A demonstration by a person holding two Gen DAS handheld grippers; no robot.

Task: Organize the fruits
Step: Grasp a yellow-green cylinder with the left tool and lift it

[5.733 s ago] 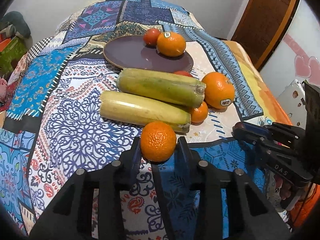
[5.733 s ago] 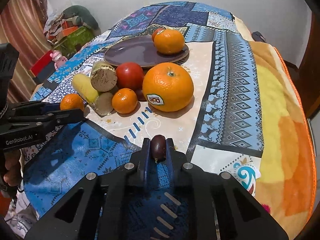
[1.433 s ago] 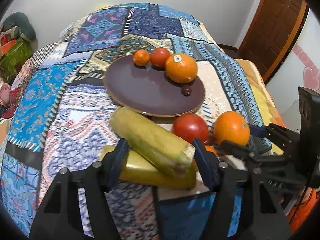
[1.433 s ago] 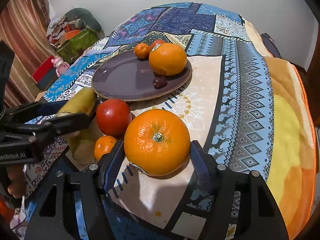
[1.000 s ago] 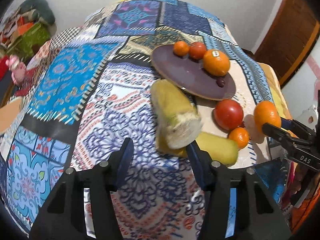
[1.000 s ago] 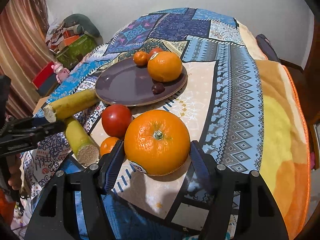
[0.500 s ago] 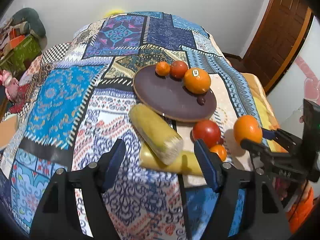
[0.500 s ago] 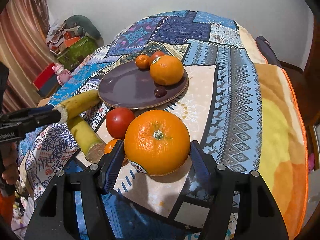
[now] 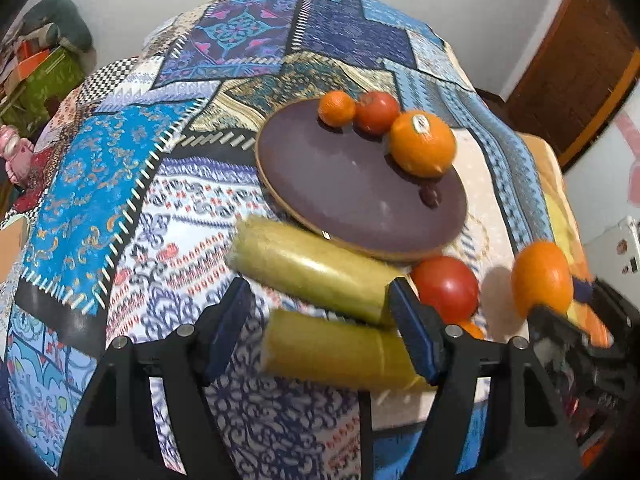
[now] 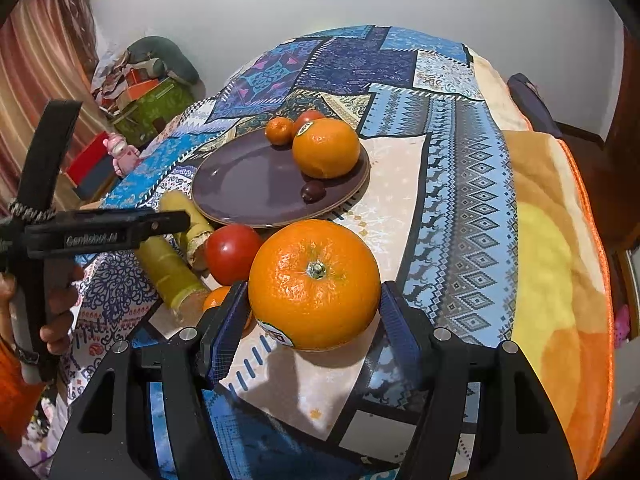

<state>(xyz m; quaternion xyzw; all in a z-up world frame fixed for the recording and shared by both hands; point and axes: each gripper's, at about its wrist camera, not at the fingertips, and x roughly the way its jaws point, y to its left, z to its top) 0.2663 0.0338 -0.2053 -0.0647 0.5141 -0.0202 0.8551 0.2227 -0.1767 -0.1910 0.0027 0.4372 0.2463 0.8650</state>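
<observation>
My right gripper [image 10: 314, 312] is shut on a large orange [image 10: 314, 284], held just above the cloth with its shadow below. My left gripper [image 9: 322, 320] stands open over two yellow-green cut stalk pieces: the upper piece [image 9: 312, 268] lies beside the plate and its end is close to the right pad; the lower piece [image 9: 336, 354] lies nearer me. The purple plate [image 9: 340, 184] carries a mandarin [image 9: 336, 108], a tomato [image 9: 378, 112], a second large orange [image 9: 422, 144] and a small dark fruit [image 9: 430, 196].
A red tomato [image 9: 446, 286] and a small mandarin [image 9: 472, 330] lie on the patchwork cloth [image 9: 100, 200] between the stalks and the held orange. Boxes and a pink toy [image 10: 118, 152] stand off the left edge. A hand holds the left gripper's handle [image 10: 52, 280].
My left gripper opened and let go of the upper stalk piece, which now rests by the plate, then shifted across the table. The right gripper still holds the orange in the same place.
</observation>
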